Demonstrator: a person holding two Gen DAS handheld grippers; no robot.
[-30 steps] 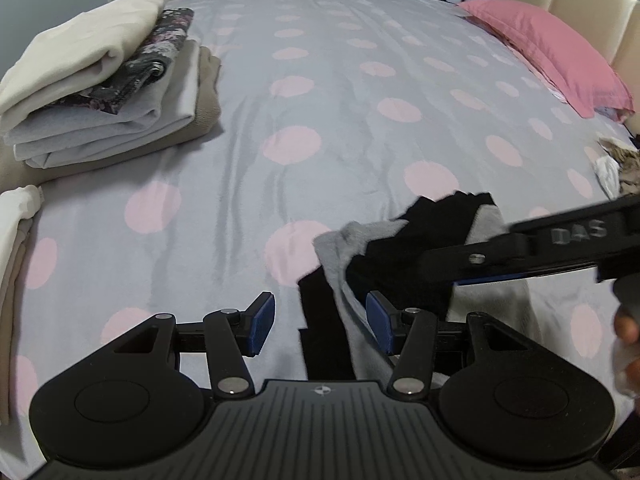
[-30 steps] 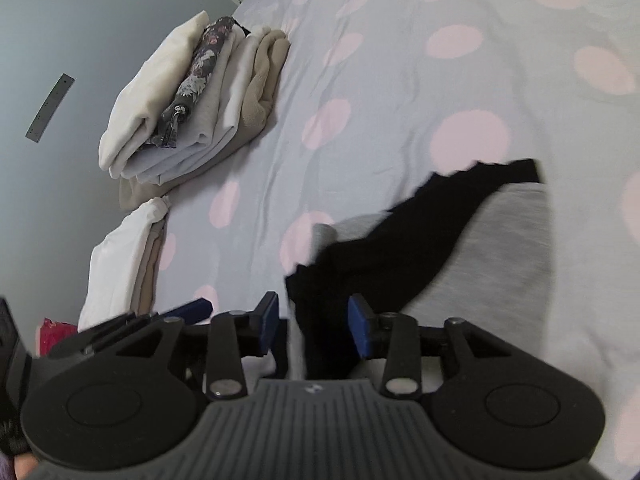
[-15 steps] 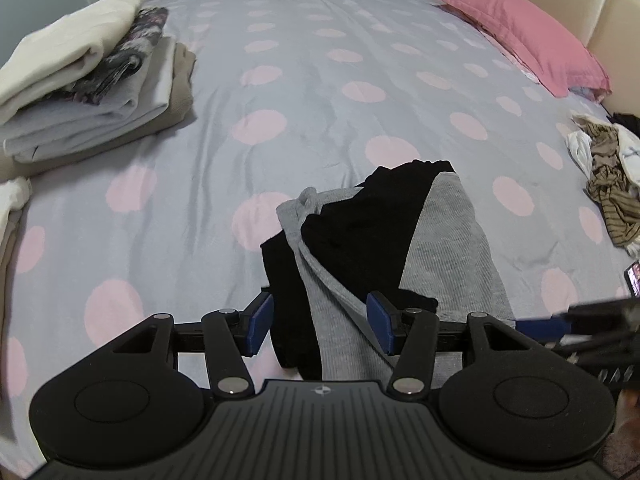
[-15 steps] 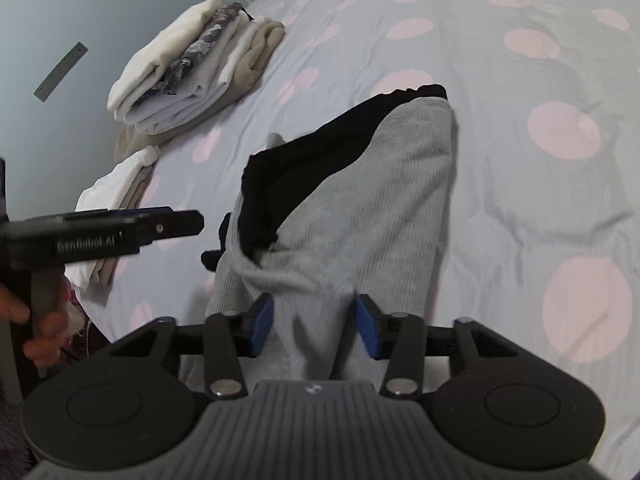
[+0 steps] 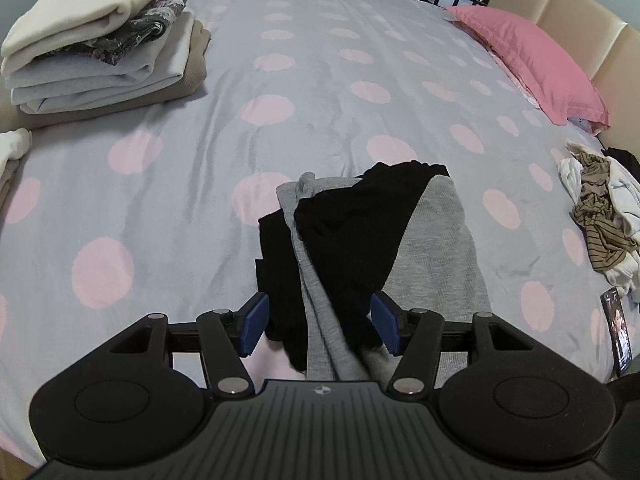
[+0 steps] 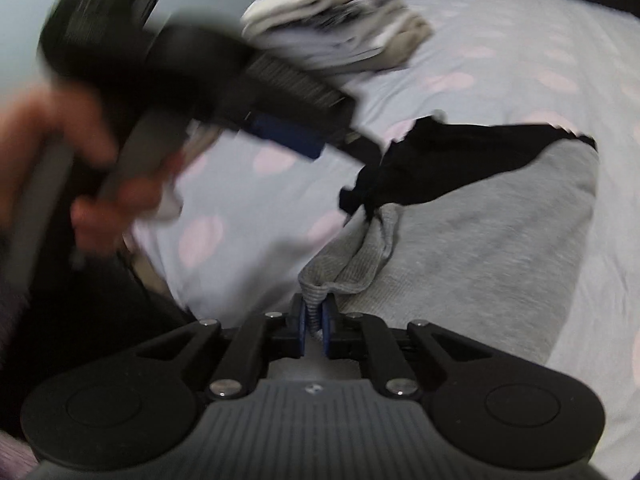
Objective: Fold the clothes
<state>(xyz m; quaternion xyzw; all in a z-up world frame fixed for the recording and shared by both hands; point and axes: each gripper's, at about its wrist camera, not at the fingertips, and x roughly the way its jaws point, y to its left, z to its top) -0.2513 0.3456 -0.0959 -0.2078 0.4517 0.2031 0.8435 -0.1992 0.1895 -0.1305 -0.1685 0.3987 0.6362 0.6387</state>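
Crumpled grey-and-black garment (image 5: pixel 432 240) on bed

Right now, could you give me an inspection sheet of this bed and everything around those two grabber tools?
Surface: bedspread, grey with pink dots.
Job's things: grey-and-black garment, partly folded; folded stack at far left.
Clutter: unfolded heap at right; phone near the edge.
Grippers: left gripper open, garment between the pads; right gripper has just been closing, pinching a grey edge.
Cables: nothing seen.
Surroundings: pink pillow, beige headboard.
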